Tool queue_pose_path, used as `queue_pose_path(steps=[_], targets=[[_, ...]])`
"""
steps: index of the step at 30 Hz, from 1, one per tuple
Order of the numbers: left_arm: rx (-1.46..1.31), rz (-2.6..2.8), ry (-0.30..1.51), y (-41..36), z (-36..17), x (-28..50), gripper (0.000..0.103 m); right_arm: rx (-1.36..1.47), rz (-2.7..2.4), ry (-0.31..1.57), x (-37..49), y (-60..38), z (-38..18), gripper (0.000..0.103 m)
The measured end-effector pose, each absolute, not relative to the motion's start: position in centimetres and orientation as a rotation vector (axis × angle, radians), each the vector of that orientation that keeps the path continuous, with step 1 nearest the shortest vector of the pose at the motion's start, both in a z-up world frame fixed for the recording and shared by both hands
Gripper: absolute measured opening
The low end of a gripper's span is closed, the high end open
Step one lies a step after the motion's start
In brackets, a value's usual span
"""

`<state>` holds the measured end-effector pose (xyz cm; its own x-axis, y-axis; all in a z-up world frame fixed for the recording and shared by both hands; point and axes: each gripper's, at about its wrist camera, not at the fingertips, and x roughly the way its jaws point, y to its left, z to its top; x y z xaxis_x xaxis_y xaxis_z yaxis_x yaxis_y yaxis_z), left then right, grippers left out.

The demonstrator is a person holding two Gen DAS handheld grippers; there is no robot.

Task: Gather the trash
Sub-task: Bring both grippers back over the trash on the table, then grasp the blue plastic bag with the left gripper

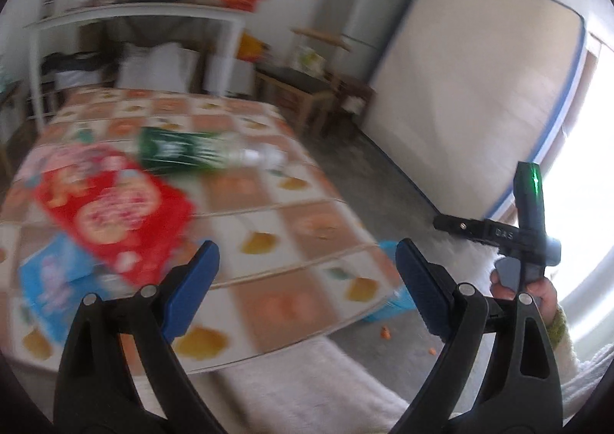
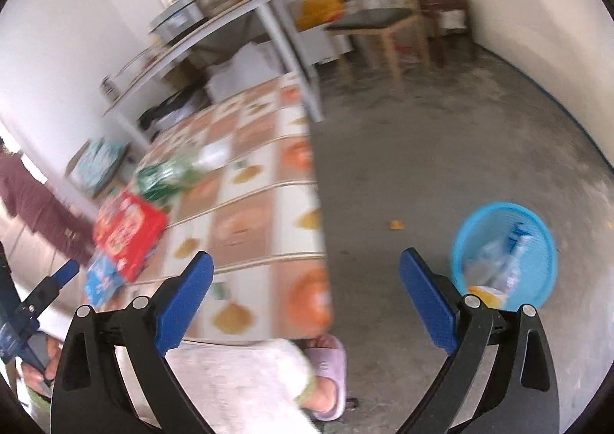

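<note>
A low table with a fruit-print cloth (image 1: 268, 211) (image 2: 264, 203) carries a red box (image 1: 115, 211) (image 2: 128, 230), a blue packet (image 1: 53, 280) (image 2: 101, 278) and a green-labelled plastic bottle (image 1: 192, 154) (image 2: 169, 173) lying on its side. My left gripper (image 1: 307, 261) hovers open over the table's near edge, empty. My right gripper (image 2: 305, 273) is open and empty above the table's corner and the floor. A blue basket (image 2: 502, 253) on the floor at the right holds wrappers and an orange piece. Both views are blurred.
A person's white trouser leg and slippered foot (image 2: 326, 372) stand by the table. Their hand holds the right gripper's handle (image 1: 529, 234). A white shelf table (image 1: 134, 15), a chair (image 2: 380, 23), a fridge (image 1: 364, 8) and a leaning mattress (image 1: 479, 81) line the room. Orange scraps (image 2: 395, 225) lie on the concrete floor.
</note>
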<state>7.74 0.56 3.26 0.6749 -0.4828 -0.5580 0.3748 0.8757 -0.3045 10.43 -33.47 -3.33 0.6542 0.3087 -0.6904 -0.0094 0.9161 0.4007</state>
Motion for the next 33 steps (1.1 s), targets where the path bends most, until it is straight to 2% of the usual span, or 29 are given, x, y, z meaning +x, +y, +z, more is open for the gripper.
queue_pose_path(steps=[14,23,27,28,29,33], targets=[[-0.325,-0.201,0.619,15.9,0.4,6.4,0.089,0.213,0.468,0.974,14.6,-17.7,-4.1,0.094],[-0.432,-0.123,0.689,20.2,-3.9,10.1,0.089,0.180,0.548,1.063,17.2,-11.8,-6.2,0.094],[-0.381,-0.106,0.706,20.2,-4.5,11.8,0.089,0.168,0.560,1.068,17.4,-10.9,-6.2,0.094],[-0.368,-0.095,0.721,20.1,-4.7,12.2,0.088,0.169,0.559,1.071,17.5,-10.8,-6.2,0.094],[-0.356,-0.088,0.736,20.0,-4.9,12.5,0.082,0.170,0.558,1.073,17.5,-10.8,-6.2,0.094],[-0.387,-0.108,0.762,20.2,-5.2,12.7,0.066,0.177,0.553,1.072,17.5,-10.7,-6.3,0.094]])
